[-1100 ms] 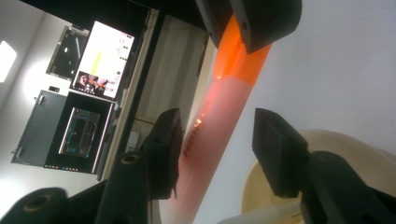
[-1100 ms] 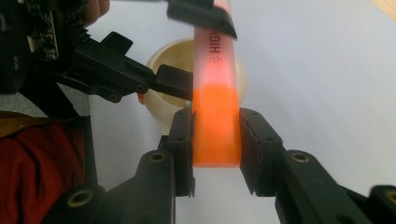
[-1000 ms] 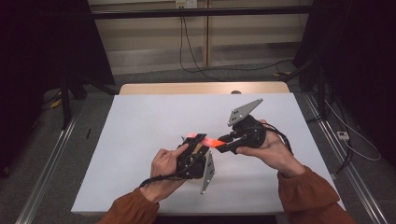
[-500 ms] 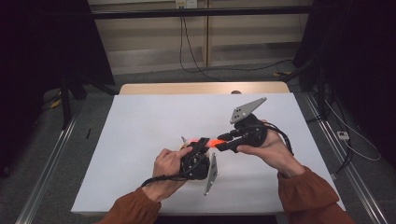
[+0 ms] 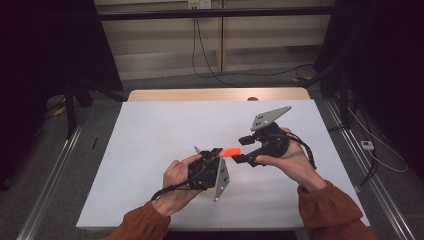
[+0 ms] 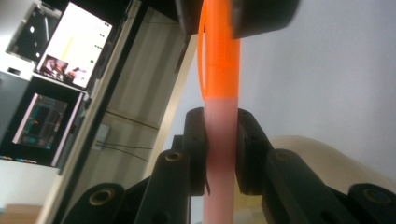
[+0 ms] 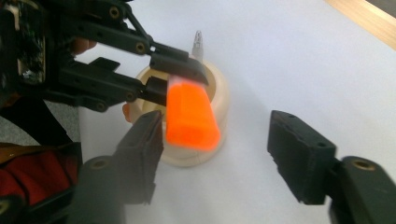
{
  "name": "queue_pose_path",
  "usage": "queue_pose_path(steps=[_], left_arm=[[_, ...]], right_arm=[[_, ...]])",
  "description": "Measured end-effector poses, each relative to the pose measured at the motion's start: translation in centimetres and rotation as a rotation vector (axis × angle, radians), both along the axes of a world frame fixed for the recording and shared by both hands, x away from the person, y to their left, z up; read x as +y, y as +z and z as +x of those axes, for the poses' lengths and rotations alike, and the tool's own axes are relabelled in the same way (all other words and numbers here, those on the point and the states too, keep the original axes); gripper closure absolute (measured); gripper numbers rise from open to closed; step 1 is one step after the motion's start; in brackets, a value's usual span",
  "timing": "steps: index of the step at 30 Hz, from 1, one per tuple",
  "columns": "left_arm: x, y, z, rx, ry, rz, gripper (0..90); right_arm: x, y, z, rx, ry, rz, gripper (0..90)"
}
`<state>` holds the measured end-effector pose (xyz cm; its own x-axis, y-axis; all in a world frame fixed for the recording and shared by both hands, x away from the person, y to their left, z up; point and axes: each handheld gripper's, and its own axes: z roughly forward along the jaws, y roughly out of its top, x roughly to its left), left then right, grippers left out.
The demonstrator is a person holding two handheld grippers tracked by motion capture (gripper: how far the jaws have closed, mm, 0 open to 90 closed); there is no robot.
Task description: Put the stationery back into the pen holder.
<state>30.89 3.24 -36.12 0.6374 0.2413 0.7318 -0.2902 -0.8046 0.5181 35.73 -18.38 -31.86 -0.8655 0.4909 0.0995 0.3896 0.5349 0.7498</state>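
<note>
Clamping the pink barrel of the marker (image 6: pixel 220 154) steady, the left gripper (image 5: pixel 216 153) is shut; the right gripper (image 7: pixel 224 154) fingers (image 7: pixel 299 154), just opened, stand apart around its orange cap (image 7: pixel 191 116), released.

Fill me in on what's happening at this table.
A person holds a claw in each hand over a white table. The left claw is shut on the pale body of a marker with an orange cap. The right claw has just been opening; its jaws stand apart on either side of the cap, not pressing it. A cream tape roll lies beneath.
</note>
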Motion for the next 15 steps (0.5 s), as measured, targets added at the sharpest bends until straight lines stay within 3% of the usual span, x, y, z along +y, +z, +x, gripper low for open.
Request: queue_pose_path(steps=[5,15], left_arm=[[0.6,0.3,0.5,0.096,0.001,-0.119,77.5],[2.0,0.7,1.6,0.269,-0.012,-0.238,77.4]], right_arm=[[-0.3,-0.6,0.1,-0.008,-0.015,0.013,22.1],[-1.1,-2.2,0.1,-0.031,-0.081,0.012,11.8]])
